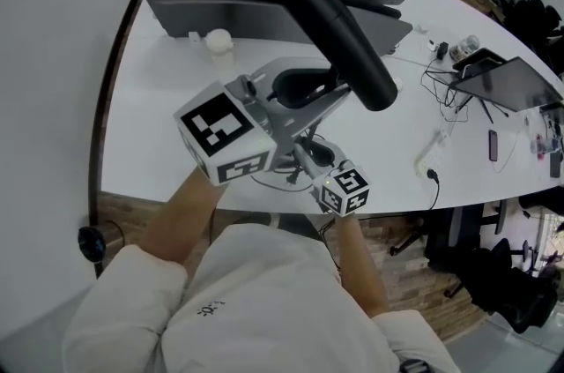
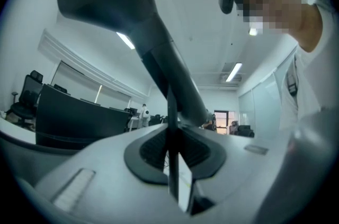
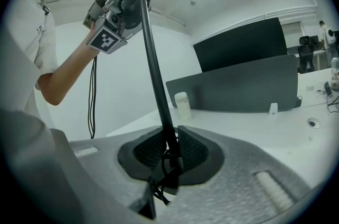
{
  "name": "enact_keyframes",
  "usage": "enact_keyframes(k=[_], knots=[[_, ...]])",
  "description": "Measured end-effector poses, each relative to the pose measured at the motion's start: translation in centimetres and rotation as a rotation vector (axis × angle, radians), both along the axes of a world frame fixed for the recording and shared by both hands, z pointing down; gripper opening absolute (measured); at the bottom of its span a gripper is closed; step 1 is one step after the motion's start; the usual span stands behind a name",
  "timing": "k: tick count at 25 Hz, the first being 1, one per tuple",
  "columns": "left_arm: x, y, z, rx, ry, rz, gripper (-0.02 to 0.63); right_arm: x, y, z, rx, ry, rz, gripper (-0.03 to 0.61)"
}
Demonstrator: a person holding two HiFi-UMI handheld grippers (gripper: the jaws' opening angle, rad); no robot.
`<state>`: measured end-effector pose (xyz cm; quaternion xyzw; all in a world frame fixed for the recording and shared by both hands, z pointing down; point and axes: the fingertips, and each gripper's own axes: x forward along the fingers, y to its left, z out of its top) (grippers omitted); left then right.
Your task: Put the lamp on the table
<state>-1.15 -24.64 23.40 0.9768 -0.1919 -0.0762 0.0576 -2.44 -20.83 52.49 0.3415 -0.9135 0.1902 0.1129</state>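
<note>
Left claw is clamped on the lamp, gripping its black pole just below the flaring shade. The lamp is up in the air over the white table, by the near edge. Right claw pinches the same pole lower down, with the cord bunched at its jaws.

Below the right gripper's fingers, the lamp's stem ends in a blurred dark tangle cut by the lower edge; we cannot tell its base. Above the left gripper's fingers its wide end leaves the top edge. Clutter far beyond is too small to name.
</note>
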Motion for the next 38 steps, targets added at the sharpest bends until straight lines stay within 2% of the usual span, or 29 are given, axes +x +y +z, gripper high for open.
enact_keyframes(k=[20,38], knots=[[3.3,-9.8,2.4,-0.013,-0.055,-0.180,0.032,3.4,-10.5,2.6,-0.005,0.012,-0.145,0.061],[3.1,-15.8,4.8,0.010,-0.119,-0.276,0.031,3.3,-18.3,5.2,0.029,0.020,-0.198,0.064]])
